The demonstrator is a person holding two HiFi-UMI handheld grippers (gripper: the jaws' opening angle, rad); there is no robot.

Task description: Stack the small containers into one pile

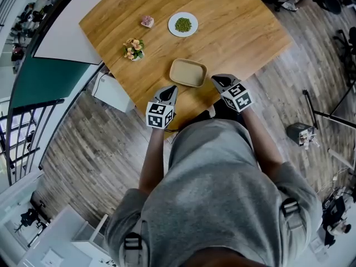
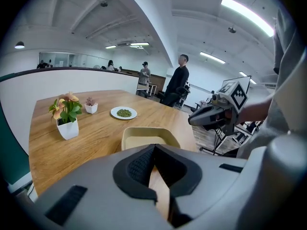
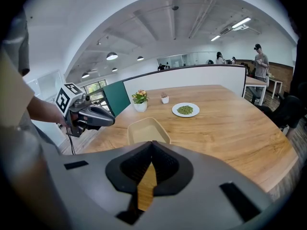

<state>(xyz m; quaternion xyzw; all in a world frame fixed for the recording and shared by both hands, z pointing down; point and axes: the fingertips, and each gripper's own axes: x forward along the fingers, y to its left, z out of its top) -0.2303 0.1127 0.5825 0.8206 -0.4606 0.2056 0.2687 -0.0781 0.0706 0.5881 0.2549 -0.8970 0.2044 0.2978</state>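
Observation:
A tan rectangular container (image 1: 188,72) sits on the wooden table (image 1: 245,26) near its front edge. It also shows in the left gripper view (image 2: 148,137) and the right gripper view (image 3: 147,130). I cannot tell whether it is one container or several nested. My left gripper (image 1: 171,88) hovers just short of its near left corner, shut with nothing held. My right gripper (image 1: 216,80) is just off its right side, also shut and empty. Neither touches the container. Each gripper shows in the other's view, the right gripper (image 2: 194,120) and the left gripper (image 3: 111,120).
Farther back on the table are a white plate of green bits (image 1: 183,24), a potted flower (image 1: 133,49) and a small pink succulent pot (image 1: 147,21). A white box (image 1: 111,92) stands on the floor by the table's left edge. People (image 2: 178,80) stand in the background.

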